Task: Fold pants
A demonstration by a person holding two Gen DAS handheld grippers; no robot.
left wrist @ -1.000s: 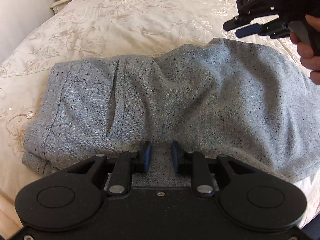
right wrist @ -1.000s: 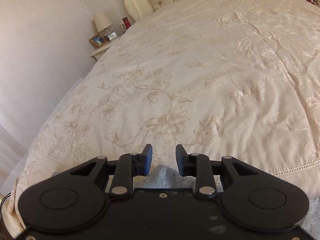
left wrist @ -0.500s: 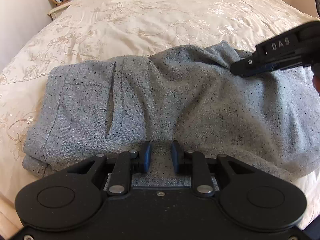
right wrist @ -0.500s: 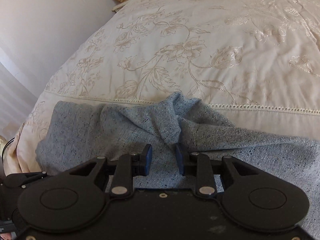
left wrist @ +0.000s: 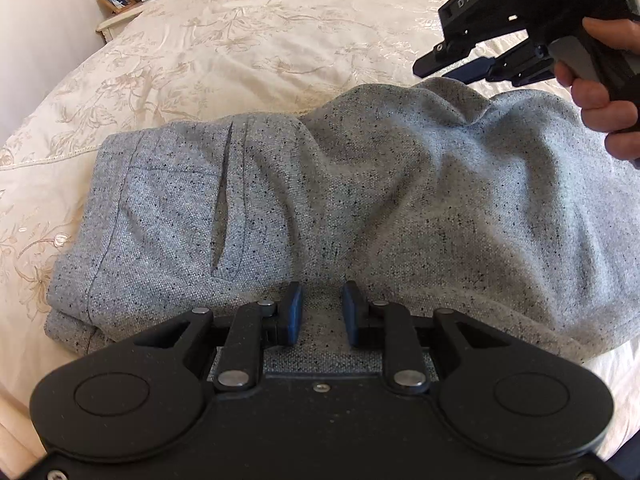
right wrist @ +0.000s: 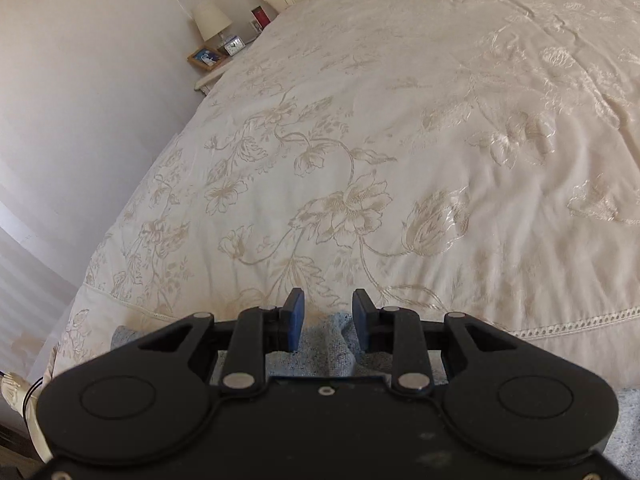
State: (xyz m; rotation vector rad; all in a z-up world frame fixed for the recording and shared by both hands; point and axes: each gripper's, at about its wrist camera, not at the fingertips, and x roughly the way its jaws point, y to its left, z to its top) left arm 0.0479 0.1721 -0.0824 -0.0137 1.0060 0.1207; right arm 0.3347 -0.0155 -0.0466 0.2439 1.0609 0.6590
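Left gripper (left wrist: 319,312) hovers over the pants' (left wrist: 360,200) near edge, jaws apart

The pants (left wrist: 360,200) lie folded on the bedspread (left wrist: 240,40) before me; my right gripper (left wrist: 460,68) hangs over their far right edge, nightstand (left wrist: 120,20) beyond left.

Embroidered cream bedspread (right wrist: 400,140); lamp (right wrist: 211,21), clock (right wrist: 233,45), framed photo (right wrist: 205,57) bedside.
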